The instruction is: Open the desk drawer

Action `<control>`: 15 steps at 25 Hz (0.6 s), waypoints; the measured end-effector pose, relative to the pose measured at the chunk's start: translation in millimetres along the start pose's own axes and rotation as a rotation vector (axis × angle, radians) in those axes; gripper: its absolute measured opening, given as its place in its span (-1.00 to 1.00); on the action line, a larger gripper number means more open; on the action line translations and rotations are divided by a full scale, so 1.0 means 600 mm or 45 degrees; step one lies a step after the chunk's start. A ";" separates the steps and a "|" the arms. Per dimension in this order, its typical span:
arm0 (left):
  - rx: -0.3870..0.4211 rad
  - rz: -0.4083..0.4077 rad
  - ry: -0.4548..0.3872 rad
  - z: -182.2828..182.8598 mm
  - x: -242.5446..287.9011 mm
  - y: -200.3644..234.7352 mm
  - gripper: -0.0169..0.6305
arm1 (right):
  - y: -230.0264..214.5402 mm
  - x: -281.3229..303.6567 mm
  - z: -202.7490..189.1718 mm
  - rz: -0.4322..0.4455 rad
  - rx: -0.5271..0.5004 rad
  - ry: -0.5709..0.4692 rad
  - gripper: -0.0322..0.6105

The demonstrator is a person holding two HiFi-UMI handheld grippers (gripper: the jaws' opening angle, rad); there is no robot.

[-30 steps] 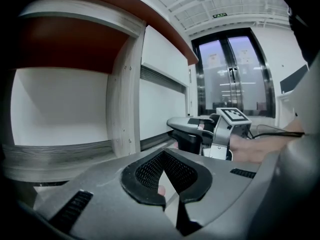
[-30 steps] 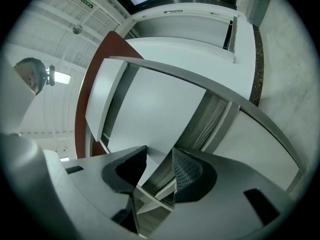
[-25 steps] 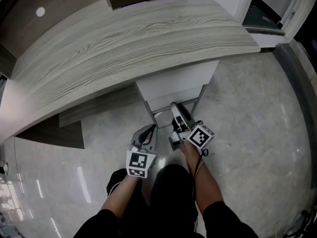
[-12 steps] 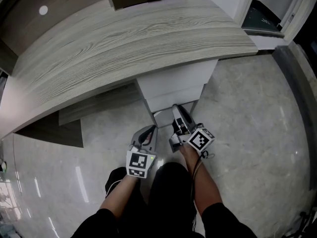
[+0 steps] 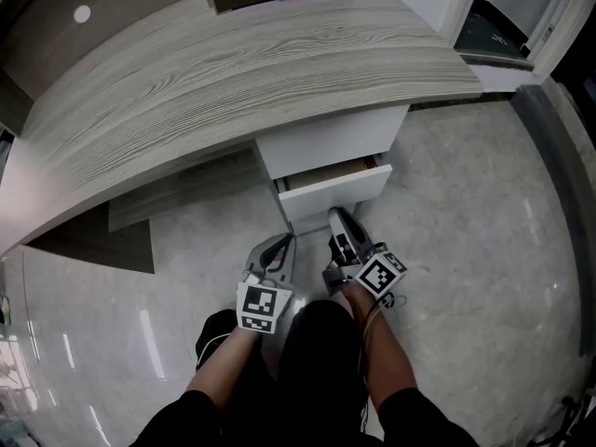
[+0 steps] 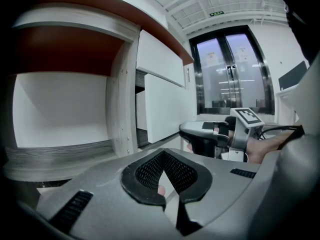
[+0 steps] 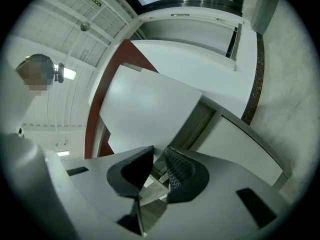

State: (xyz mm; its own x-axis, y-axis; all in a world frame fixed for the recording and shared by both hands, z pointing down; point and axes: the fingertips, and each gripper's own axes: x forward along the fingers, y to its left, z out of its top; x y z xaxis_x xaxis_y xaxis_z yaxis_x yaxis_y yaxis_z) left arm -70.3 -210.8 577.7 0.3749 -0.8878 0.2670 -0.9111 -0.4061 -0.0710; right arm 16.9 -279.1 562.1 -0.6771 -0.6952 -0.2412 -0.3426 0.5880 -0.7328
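**Polished stone floor, grained bench, drawer partway out**

Pale glossy floor (image 5: 466,250) fills the lower half of the head view. Across the upper half runs the grey wood-grain bench (image 5: 233,73). Under its right end hangs a white pedestal (image 5: 326,142), and the drawer (image 5: 340,189) stands out from it just below centre frame. It is slid forward enough to show a strip of brown interior behind its white front, so the opening looks begun but not finished.

The right claw (image 5: 335,214) reaches up to the bottom of that drawer front from below, tilted slightly upward. The front shows no knob, so the under-edge is probably the only place to grip. In the right gripper view the claw (image 7: 160,151) is closing, with a thin pale strip between the pads. I take this strip to be the lower lip of the drawer front, and the pads appear to bear on it. That low, pinching hold suits a straight pull toward the person crouched at the bottom of the frame.

The left claw (image 5: 287,240) hangs just left of the drawer, apart from it. Its pads are together on nothing (image 6: 163,154), and it appears to be kept out of the drawer's path.
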 end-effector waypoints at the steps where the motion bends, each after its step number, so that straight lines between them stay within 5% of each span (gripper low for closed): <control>1: 0.000 -0.001 0.001 -0.001 -0.001 -0.002 -0.94 | 0.001 -0.004 0.000 0.001 -0.006 0.002 -0.68; 15: -0.014 -0.027 0.003 -0.012 -0.017 -0.019 -0.94 | 0.023 -0.052 -0.008 -0.010 -0.071 0.025 -0.69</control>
State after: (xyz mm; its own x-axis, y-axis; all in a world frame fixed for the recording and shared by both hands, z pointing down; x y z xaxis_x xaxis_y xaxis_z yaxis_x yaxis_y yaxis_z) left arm -65.1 -195.6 582.5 0.3935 -0.8785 0.2709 -0.9049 -0.4222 -0.0548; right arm 30.6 -247.4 562.6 -0.6867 -0.6921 -0.2226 -0.3837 0.6051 -0.6976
